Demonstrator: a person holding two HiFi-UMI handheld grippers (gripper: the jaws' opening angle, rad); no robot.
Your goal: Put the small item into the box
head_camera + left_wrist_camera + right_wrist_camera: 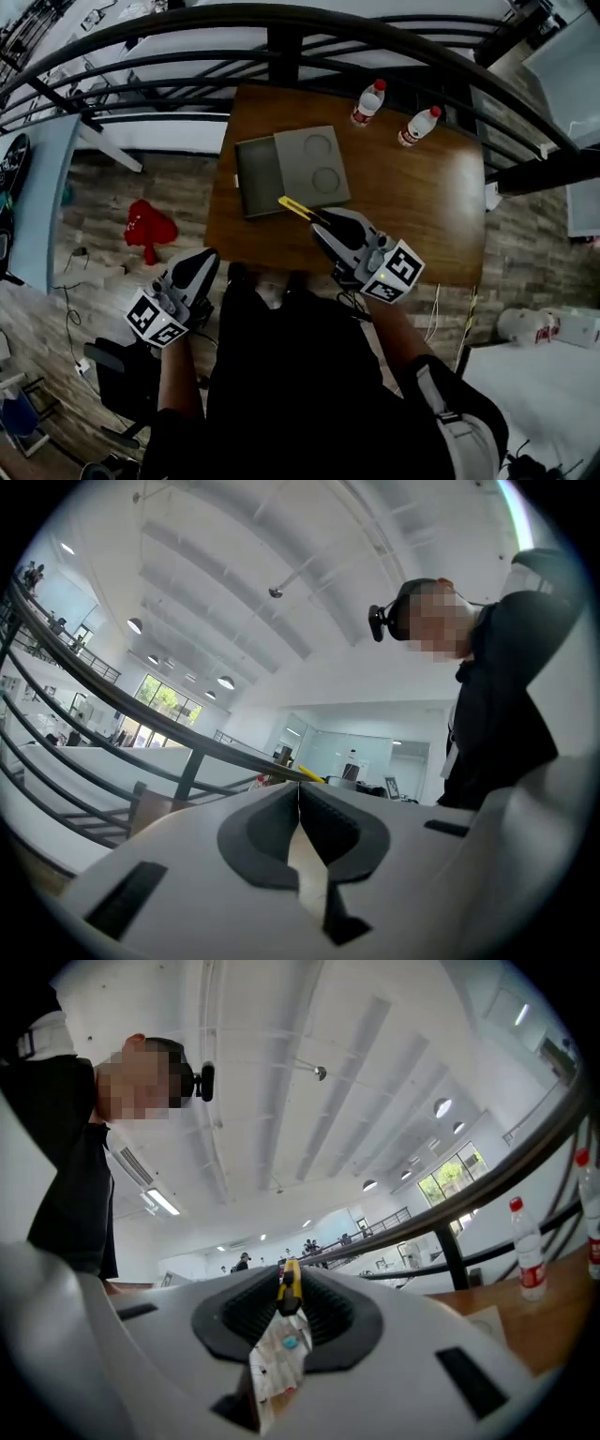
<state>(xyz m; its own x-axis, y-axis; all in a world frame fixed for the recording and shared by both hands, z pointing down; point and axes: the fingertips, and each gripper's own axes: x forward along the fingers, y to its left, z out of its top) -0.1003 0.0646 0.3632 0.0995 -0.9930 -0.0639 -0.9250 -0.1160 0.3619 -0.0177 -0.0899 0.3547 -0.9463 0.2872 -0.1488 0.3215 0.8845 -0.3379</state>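
Note:
A grey box (258, 178) lies on the brown table (422, 216), its lid (314, 166) with two round marks slid to the right so the left part is uncovered. My right gripper (319, 223) hovers over the table's near edge, just in front of the box, shut on a thin yellow small item (292, 207) that sticks out toward the box. In the right gripper view the yellow small item (291, 1294) sits between the jaws of the right gripper (287, 1274), with a white printed tag (279, 1358) below it. My left gripper (208, 256) hangs left of the table, shut and holding nothing, as the left gripper (299, 803) confirms in its own view.
Two water bottles with red caps (368, 102) (418, 127) stand at the table's far edge. A dark railing (281, 42) runs behind the table. A red cloth (148, 228) lies on the wooden floor at left, and a dark chair (122, 375) stands near my left arm.

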